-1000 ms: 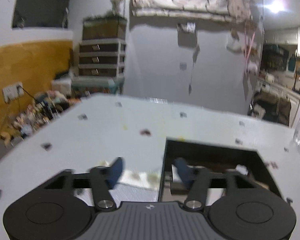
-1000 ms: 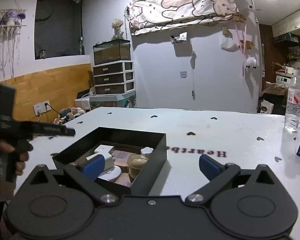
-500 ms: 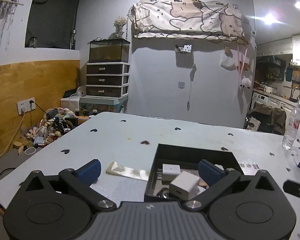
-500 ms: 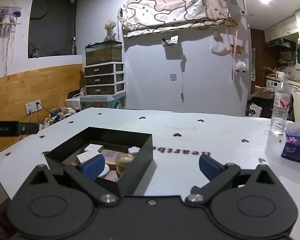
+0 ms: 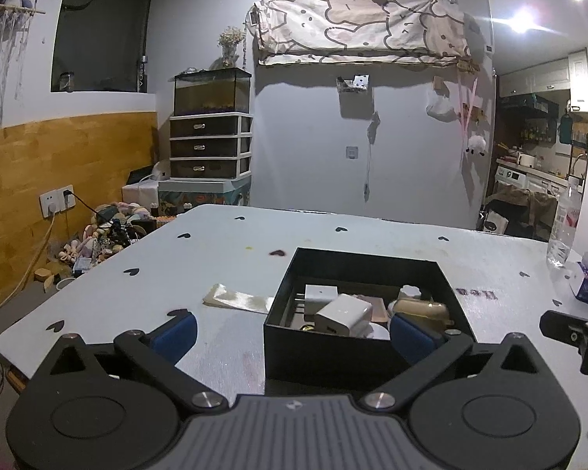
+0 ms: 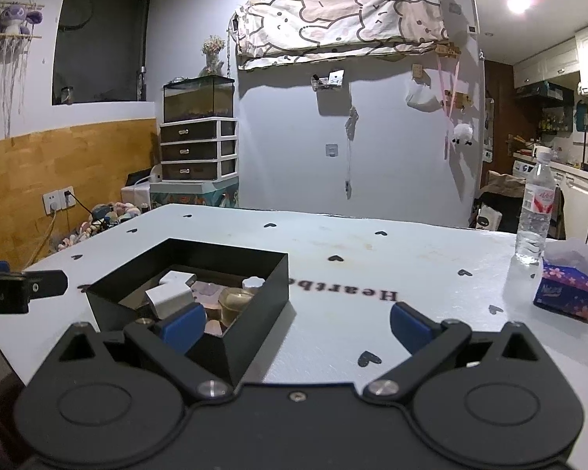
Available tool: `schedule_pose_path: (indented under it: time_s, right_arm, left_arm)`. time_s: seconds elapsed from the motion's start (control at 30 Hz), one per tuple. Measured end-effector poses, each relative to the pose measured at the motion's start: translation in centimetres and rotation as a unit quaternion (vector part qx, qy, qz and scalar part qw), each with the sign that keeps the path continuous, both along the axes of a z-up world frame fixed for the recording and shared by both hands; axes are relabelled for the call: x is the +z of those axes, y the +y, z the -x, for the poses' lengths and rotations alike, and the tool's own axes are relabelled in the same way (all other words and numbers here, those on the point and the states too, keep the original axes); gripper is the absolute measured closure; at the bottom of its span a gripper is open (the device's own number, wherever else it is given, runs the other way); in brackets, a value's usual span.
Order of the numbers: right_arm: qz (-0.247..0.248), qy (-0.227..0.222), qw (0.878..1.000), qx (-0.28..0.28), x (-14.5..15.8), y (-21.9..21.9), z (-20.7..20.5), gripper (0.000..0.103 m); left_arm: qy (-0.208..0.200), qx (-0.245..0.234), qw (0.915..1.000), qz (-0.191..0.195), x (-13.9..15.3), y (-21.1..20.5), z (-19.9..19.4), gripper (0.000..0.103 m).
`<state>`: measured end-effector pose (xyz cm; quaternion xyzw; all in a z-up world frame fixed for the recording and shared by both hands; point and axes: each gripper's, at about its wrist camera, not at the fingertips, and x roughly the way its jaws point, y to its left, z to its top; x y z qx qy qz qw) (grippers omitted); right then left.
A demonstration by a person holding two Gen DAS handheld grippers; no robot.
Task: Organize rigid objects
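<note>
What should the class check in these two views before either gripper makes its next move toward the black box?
1. Left gripper empty, jaws open: ok.
2. Right gripper empty, jaws open: ok.
3. Box upright on the table: ok.
4. White chargers inside the box: ok.
5. Wrapper left of the box, still outside: not ok.
6. Room left in the box: cannot tell.

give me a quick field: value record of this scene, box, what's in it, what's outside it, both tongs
container: black box on white table
inside box: two white chargers, small clear jar, other small items too dim to name
outside box: clear wrapper left of box; water bottle and tissue box at far right
left tongs: open, empty, near box front wall
right tongs: open, empty
</note>
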<state>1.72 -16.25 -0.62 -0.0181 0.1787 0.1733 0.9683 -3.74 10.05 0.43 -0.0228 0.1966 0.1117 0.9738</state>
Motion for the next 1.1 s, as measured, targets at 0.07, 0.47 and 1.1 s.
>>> schedule_pose_path:
  time_s: [0.07, 0.47, 1.1]
  right_arm:
    - [-0.001, 0.001, 1.0, 0.001, 0.0, 0.0, 0.0, 0.001]
    - [0.002, -0.004, 1.0, -0.008, -0.1, -0.1, 0.6, 0.001]
    - [0.001, -0.004, 1.0, -0.011, 0.1, -0.2, 0.7, 0.001]
  left_arm:
    - [0.001, 0.002, 1.0, -0.002, -0.1, -0.2, 0.1, 0.0]
    - [0.0, -0.004, 0.9997, -0.025, -0.8, -1.5, 0.5, 0.0]
    - [0.004, -0.001, 0.9998, -0.021, -0.8, -1.5, 0.6, 0.0]
